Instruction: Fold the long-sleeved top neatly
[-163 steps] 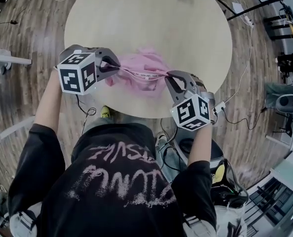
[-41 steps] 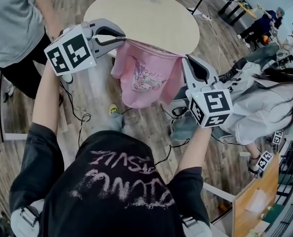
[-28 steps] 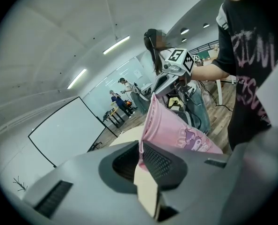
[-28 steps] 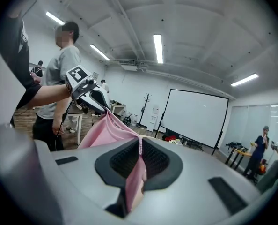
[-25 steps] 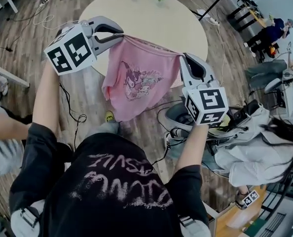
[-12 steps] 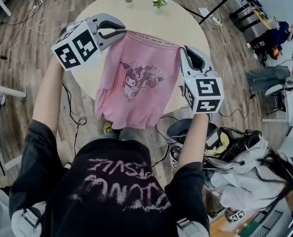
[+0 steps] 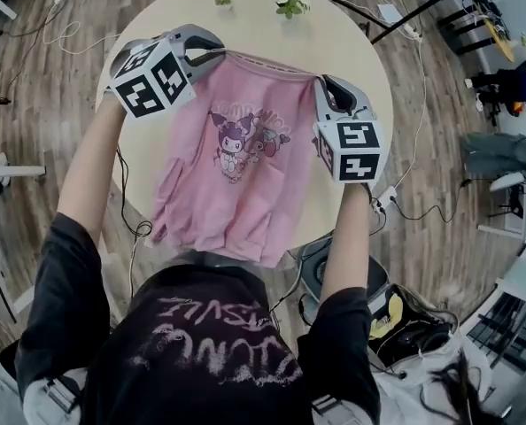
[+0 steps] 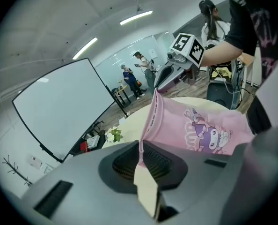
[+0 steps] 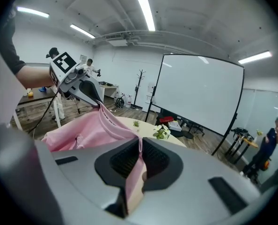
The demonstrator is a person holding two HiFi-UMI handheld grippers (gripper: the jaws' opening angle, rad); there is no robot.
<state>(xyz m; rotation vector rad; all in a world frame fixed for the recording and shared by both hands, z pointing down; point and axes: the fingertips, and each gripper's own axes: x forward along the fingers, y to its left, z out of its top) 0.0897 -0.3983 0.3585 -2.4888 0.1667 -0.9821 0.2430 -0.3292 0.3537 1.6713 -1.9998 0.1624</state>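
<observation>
The left gripper (image 7: 217, 57) and right gripper (image 7: 321, 81) are each clamped on one end of the pink top's (image 7: 243, 171) far edge, held apart to stretch it taut and flat above the round worktop (image 7: 245, 20), seemingly for spreading before folding.

Head view: we look steeply down from above and behind the left hand-held gripper (image 7: 222, 56) and the right hand-held gripper (image 7: 320, 81), with the round worktop (image 7: 351, 42) beneath and beyond them.
Left gripper view: we sit close behind its jaws, facing across at the right hand-held gripper.
Right gripper view: we sit close behind its jaws, facing the left hand-held gripper.
Shared by all: the pink top (image 7: 236, 175) between both hand-held grippers, the worktop, the plants (image 7: 290, 1).
</observation>
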